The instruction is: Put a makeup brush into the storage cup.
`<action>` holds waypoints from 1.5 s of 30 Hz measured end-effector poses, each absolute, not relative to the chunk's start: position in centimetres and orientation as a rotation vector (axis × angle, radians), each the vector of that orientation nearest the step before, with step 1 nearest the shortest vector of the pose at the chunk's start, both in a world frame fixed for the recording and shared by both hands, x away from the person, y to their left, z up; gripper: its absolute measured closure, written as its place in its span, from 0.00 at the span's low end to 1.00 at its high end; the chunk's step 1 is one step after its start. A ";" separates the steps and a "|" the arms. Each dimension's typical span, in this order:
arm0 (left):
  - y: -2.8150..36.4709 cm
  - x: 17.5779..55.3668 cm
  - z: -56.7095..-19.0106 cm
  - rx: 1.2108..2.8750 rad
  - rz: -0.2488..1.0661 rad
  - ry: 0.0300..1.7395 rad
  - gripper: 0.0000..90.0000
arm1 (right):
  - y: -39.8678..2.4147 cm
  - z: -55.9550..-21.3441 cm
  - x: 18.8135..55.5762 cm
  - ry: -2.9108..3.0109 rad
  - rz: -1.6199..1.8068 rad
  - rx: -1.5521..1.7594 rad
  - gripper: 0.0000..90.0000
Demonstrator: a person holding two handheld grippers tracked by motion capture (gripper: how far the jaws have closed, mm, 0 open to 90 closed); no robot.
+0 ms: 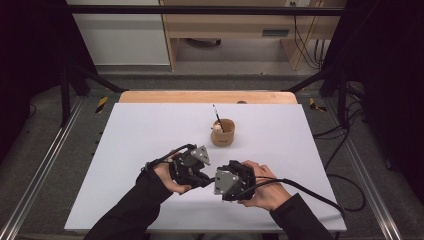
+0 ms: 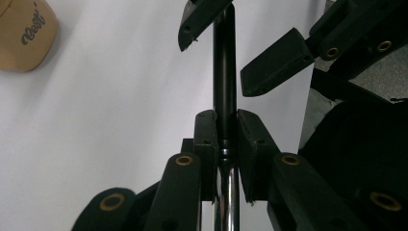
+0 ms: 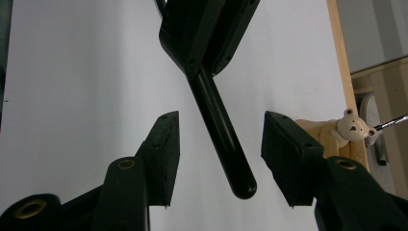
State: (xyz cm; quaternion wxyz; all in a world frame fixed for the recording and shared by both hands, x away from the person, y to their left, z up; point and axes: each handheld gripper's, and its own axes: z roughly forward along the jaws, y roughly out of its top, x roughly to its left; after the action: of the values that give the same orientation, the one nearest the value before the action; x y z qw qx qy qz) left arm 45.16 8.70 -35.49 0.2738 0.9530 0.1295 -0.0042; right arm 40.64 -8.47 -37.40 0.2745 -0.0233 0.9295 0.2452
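Pen [image 2: 224, 72] sits clamped in our left gripper [image 2: 225, 130]; our right gripper [image 3: 219, 159] straddles its free end, pads clear. Closing off-centre could skew it. Beyond stands the wooden cup [image 1: 223, 132].

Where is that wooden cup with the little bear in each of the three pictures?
High view: the wooden cup stands right of the table's middle, beyond both hands.
Left gripper view: top left corner, cut off by the edge.
Right gripper view: at the right, behind the right finger.
Shared landmark: the black pen clamped in the left gripper.
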 end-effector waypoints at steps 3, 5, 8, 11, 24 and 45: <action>8.6 45.1 -35.5 2.562 -0.017 0.349 0.88 | -8.4 -37.4 40.7 2.484 0.653 -0.088 0.59; 8.5 45.0 -35.5 2.561 -0.014 0.346 0.88 | -8.4 -37.5 40.6 2.492 0.649 -0.081 0.61; 8.4 44.9 -35.4 2.556 -0.019 0.345 0.88 | -8.4 -37.5 40.5 2.485 0.636 -0.104 0.64; 8.3 44.9 -35.3 2.559 -0.018 0.337 0.88 | -8.4 -37.6 40.5 2.486 0.626 -0.113 0.67; 8.1 44.7 -35.3 2.564 -0.024 0.318 0.88 | -8.4 -37.7 40.4 2.483 0.607 -0.148 0.79; 8.7 44.7 -34.9 2.537 -0.004 0.302 0.85 | -8.4 -37.9 40.3 2.526 0.616 -0.192 0.88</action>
State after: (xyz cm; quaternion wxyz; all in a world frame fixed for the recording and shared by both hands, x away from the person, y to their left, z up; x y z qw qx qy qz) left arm 44.67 8.69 -34.90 0.2892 0.9506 0.1131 -0.0013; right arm 40.27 -8.37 -37.90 0.2641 -0.0710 0.9344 0.2281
